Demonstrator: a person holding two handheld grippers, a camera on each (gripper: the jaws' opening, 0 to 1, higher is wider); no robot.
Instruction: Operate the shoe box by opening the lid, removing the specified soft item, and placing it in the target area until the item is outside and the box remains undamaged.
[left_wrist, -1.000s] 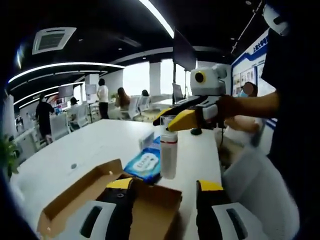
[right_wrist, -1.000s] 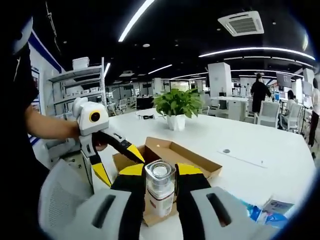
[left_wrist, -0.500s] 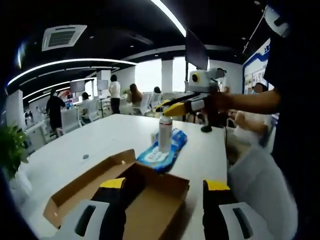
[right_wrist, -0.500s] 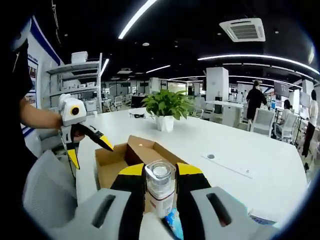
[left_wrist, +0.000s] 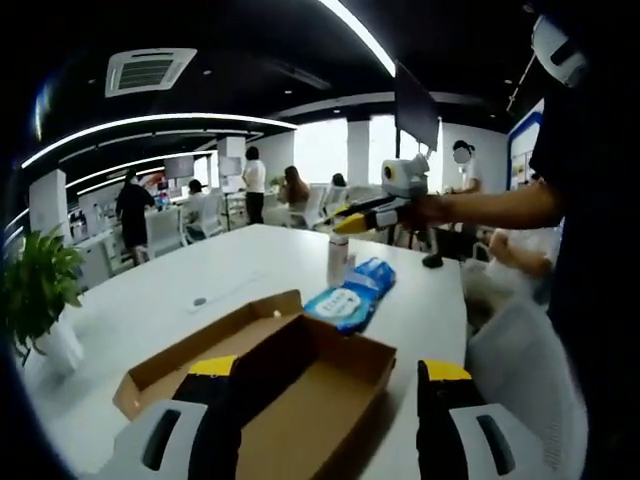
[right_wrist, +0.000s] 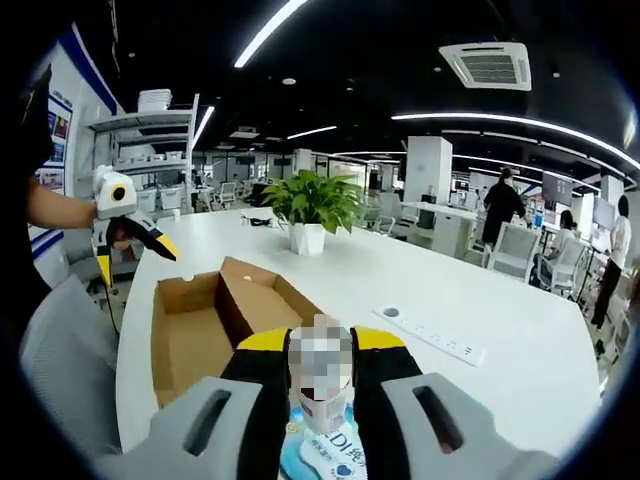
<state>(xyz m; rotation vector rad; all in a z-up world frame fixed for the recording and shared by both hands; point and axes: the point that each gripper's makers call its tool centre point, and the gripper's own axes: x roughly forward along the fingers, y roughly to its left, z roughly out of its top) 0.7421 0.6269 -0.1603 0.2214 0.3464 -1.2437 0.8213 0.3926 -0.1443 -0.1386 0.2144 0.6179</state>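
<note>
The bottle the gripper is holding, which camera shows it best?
The left gripper view. There the whole bottle stands clear, gripped near its top by the right gripper, beside the blue wipes pack. In the right gripper view, the bottle sits close between the jaws, partly hidden and blurred.

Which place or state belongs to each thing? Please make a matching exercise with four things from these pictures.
Things:
1. bottle
2. box
3. wipes pack
4. plant

Places or states:
A. lying flat on the table beside the bottle
B. held between the right gripper's fingers
C. standing in a white pot on the table
D. open, cardboard, nothing visible inside

Pairs: 1-B, 2-D, 3-A, 4-C
</note>
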